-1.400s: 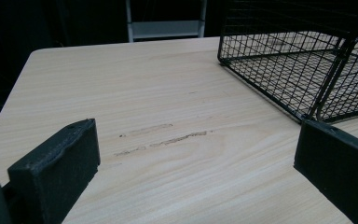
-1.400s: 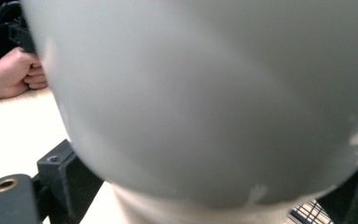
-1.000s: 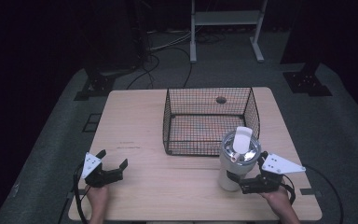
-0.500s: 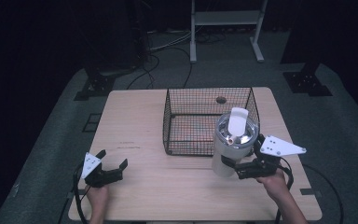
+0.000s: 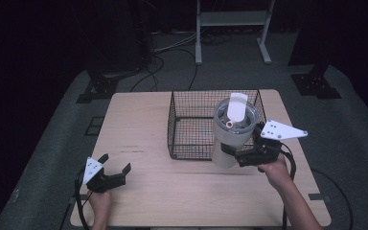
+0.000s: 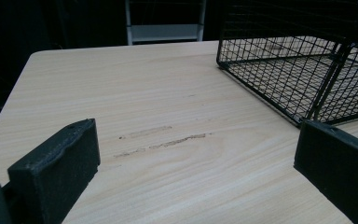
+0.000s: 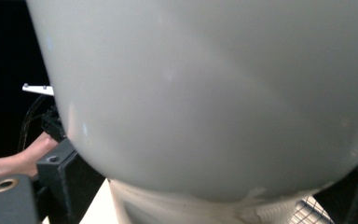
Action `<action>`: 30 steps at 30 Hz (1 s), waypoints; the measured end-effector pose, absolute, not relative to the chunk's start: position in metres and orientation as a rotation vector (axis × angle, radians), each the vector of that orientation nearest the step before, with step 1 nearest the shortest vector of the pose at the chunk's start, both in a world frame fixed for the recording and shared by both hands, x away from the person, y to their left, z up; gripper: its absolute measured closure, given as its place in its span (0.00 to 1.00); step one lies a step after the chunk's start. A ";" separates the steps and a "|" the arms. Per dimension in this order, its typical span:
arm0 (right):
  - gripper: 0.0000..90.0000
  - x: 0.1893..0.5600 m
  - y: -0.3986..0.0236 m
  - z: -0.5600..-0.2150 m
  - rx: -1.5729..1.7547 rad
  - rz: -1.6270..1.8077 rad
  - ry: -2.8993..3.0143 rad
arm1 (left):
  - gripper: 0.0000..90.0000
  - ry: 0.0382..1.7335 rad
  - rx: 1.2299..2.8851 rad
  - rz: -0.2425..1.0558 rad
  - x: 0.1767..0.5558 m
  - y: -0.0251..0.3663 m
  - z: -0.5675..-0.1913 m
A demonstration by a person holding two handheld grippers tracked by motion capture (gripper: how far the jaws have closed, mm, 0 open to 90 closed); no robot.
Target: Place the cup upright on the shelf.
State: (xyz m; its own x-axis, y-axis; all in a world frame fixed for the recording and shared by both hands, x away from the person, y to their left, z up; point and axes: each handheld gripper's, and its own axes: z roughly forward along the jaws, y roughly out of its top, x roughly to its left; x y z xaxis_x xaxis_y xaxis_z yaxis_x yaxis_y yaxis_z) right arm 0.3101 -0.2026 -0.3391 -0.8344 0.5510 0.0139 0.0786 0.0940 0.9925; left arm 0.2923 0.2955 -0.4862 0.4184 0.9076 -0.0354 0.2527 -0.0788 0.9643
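Note:
A white tumbler (image 5: 229, 141) with a clear lid and a white flap is held off the table, in front of the near right corner of the black wire basket (image 5: 191, 139). My right gripper (image 5: 242, 155) is shut on the tumbler's lower body from the right side. In the right gripper view the tumbler's pale wall (image 7: 205, 93) sits between the two black jaws. My left gripper (image 5: 116, 163) rests low at the table's front left, open with nothing between its jaws. Its jaws frame bare wood (image 6: 168, 116) in the left gripper view, with the basket (image 6: 279, 79) ahead to the right.
The light wooden table (image 5: 139, 124) has a scuff mark (image 6: 163, 142) near the left gripper. A white metal stand (image 5: 230, 19) and cables lie on the dark floor beyond the table. The person's other hand (image 7: 23, 158) appears far left in the right gripper view.
My right gripper has lifted the tumbler off the table and carried it up and slightly left, toward the basket. The left gripper has not moved.

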 end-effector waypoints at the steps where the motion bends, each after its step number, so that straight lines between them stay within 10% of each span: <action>1: 0.08 0.312 -0.202 -0.337 0.622 1.796 2.014 | 0.00 1.048 1.589 0.758 0.292 0.295 -0.486; 30: 0.08 0.388 -0.160 -0.303 0.592 1.731 2.100 | 0.00 1.043 1.577 0.753 0.292 0.297 -0.486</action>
